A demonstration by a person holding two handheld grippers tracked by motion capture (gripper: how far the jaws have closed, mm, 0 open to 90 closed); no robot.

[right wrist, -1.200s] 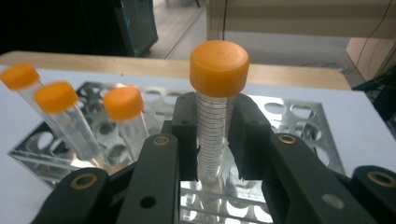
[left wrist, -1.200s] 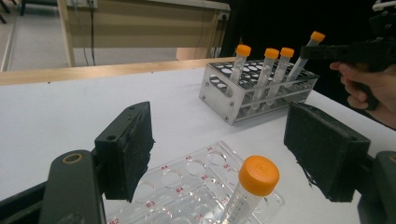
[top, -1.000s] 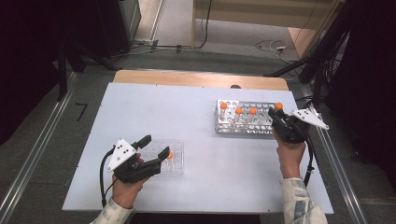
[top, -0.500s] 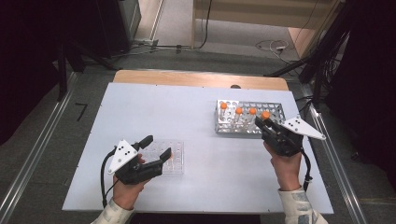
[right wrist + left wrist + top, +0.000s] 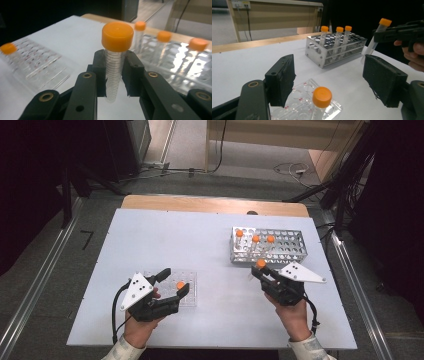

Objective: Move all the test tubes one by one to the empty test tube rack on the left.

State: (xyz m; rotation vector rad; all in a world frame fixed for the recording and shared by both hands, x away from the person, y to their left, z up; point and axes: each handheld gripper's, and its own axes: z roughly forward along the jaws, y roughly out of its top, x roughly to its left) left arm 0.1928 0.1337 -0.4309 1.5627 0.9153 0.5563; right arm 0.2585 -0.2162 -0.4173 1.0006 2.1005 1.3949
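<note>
A white desk with a wooden strip along its far edge stands on a grey floor. Metal rails flank it at left and right. Cables lie on the floor at upper right; a wooden panel crosses the top of the frame, with dark surroundings on both sides.

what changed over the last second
The right gripper, shut on an orange-capped tube, carried it from the metal rack toward the clear tray. The left gripper stayed around the tray's tube, jaws just closing slightly. Three rack tubes unchanged.
</note>
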